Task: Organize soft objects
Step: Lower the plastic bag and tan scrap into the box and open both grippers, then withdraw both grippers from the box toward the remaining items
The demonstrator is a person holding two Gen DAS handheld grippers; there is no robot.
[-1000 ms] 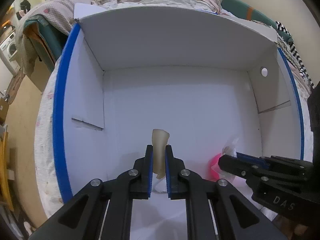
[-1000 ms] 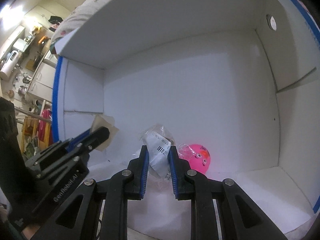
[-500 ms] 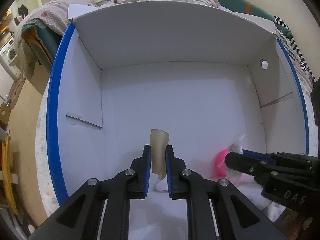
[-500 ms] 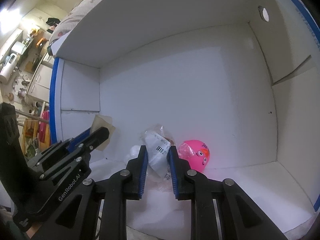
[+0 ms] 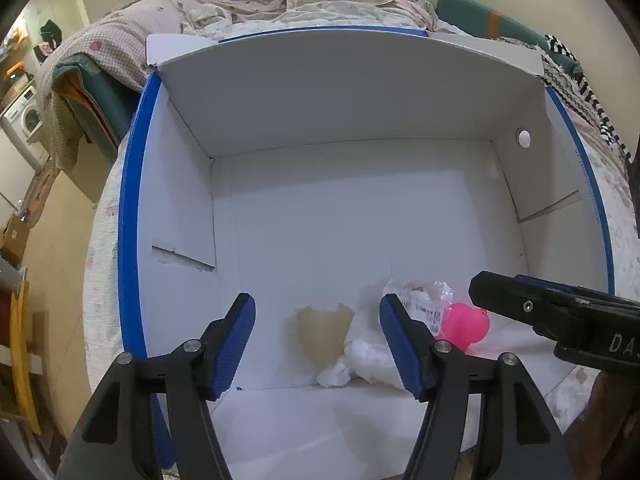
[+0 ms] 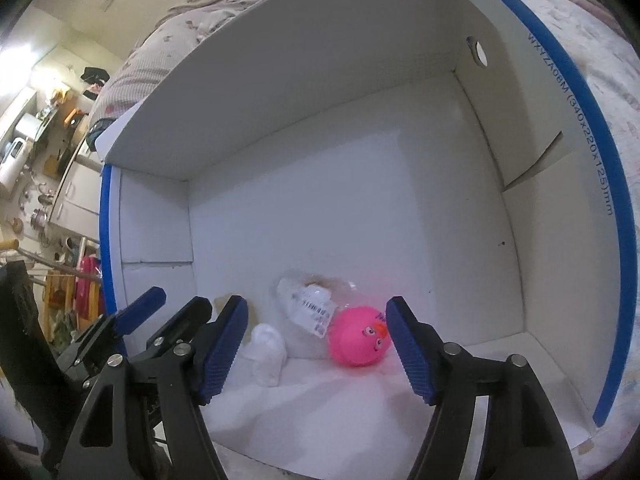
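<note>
Much of the tan piece (image 5: 325, 336) is hidden in the right wrist view, where only a sliver shows behind the left gripper (image 5: 318, 346); what it is made of is hard to tell. The white wad (image 6: 266, 354) is partly covered by the left gripper's right finger in the left wrist view. The clear bag (image 6: 310, 306) with a printed label is crumpled, and its contents are hard to make out. The right gripper (image 6: 318, 350) is cut off at the right edge of the left wrist view, so its jaws cannot be read there. All four soft things lie in the near corner area of the white box (image 5: 360, 220) with blue edging, which sits on a bed (image 5: 240, 4). Both grippers have just been opening and now stand released, gripping nothing. The tan piece rests on the box floor between the left gripper's spread fingers, apart from both pads, with the wad just beside it. The pink ball (image 6: 358, 338) with a face lies between the right gripper's fingers, nearer the right one, touching the bag, and the pads press on neither
</note>
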